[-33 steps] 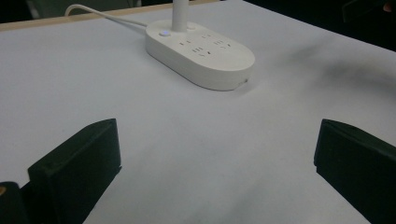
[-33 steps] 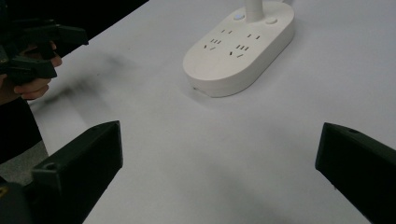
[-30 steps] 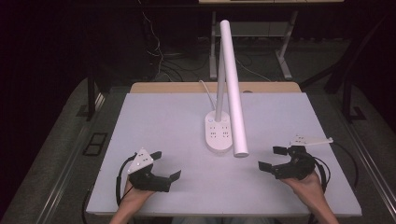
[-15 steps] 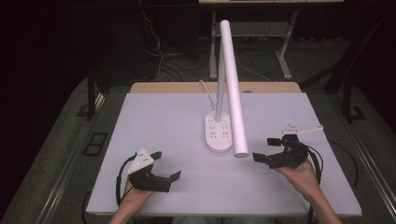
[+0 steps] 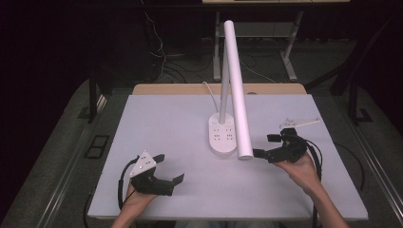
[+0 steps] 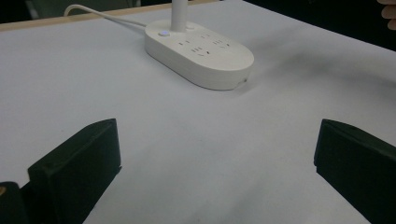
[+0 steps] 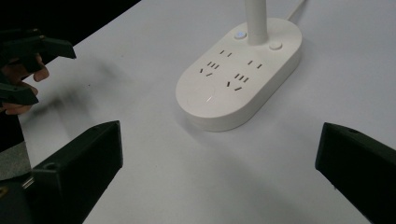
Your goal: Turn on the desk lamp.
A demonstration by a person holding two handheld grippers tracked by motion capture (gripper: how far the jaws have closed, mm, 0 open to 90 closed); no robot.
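Right gripper (image 5: 266,145) is edging left toward the lamp base (image 5: 223,135) at mid-surface, fingers spread and empty beside the lamp head (image 5: 244,151). Left gripper (image 5: 168,168), fingers released, is waiting near the front edge amid bare white surface (image 5: 157,123).

Both forearms reach forward, the left hand-held gripper (image 5: 168,167) and right hand-held gripper (image 5: 266,145) spread wide.
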